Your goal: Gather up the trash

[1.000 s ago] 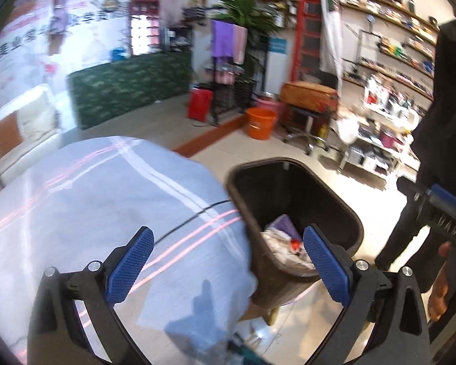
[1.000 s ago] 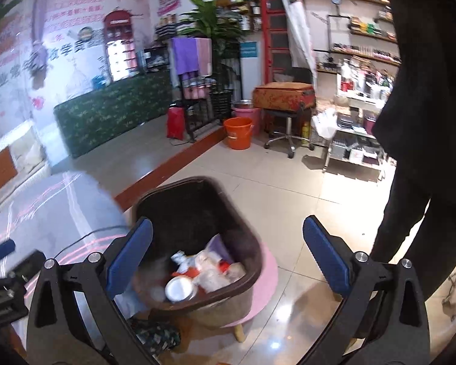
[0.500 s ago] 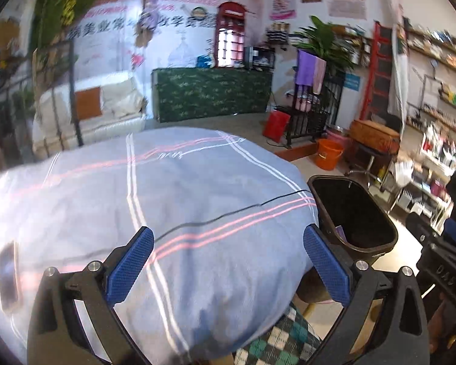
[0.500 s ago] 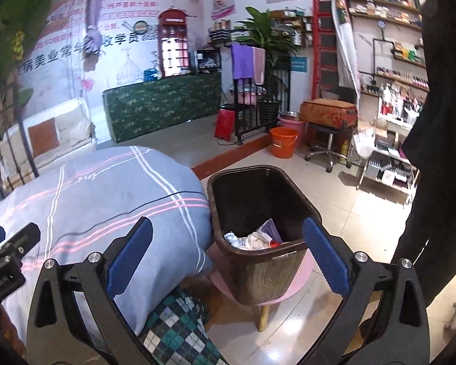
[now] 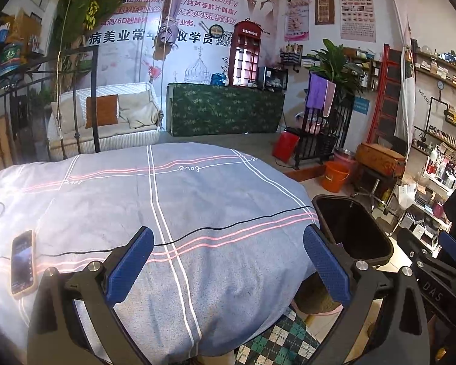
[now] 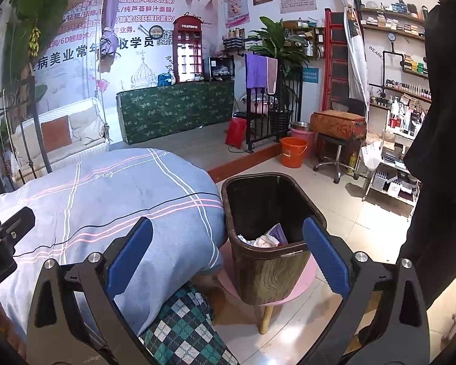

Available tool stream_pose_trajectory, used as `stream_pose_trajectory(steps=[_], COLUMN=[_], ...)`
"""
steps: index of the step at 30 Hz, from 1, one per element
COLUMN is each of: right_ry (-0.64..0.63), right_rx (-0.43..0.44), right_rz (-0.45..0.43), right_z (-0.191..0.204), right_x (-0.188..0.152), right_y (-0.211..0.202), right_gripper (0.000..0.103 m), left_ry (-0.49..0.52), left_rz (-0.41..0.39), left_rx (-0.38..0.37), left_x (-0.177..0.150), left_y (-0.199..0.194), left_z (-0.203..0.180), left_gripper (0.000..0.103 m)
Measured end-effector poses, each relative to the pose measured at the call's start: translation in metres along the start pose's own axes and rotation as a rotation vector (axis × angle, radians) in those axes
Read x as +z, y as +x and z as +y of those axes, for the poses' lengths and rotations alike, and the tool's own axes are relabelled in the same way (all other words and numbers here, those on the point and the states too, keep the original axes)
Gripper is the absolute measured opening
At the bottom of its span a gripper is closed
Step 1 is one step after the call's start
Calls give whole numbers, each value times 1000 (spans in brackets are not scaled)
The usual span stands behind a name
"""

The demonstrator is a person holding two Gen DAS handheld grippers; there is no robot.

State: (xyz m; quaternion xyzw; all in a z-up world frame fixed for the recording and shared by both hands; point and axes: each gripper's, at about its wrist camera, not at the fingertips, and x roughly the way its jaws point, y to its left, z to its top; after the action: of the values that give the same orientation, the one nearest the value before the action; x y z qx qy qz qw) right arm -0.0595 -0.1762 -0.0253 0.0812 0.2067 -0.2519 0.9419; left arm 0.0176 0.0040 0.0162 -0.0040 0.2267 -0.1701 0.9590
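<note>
Two empty grippers, left (image 5: 228, 261) and right (image 6: 228, 258), are held apart; light, crumpled trash (image 6: 266, 238) at one o'clock is best pinched by a fold.

I'm looking at a beauty salon: eyelash posters (image 5: 357, 4) on the wall, cosmetics shelves (image 6: 407, 91), a treatment bed (image 5: 155, 200), a stool (image 6: 337, 127).

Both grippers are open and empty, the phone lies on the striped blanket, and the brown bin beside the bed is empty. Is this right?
One thing is wrong: the brown bin is not empty. The right wrist view shows crumpled paper and wrappers at its bottom. The rest holds: the left gripper and right gripper are open and empty, and the phone lies on the striped blanket.
</note>
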Motion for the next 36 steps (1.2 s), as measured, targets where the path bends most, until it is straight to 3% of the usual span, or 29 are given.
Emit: stream_pose_trajectory(steps=[36], right_ry=[0], right_rx=[17], right_rz=[34], right_z=[-4], right_x=[-1], right_y=[10], right_gripper=[98], left_ry=[5], left_rz=[-4], left_rx=[4], left_x=[0], left_y=[-2], left_z=[0], left_gripper=[97])
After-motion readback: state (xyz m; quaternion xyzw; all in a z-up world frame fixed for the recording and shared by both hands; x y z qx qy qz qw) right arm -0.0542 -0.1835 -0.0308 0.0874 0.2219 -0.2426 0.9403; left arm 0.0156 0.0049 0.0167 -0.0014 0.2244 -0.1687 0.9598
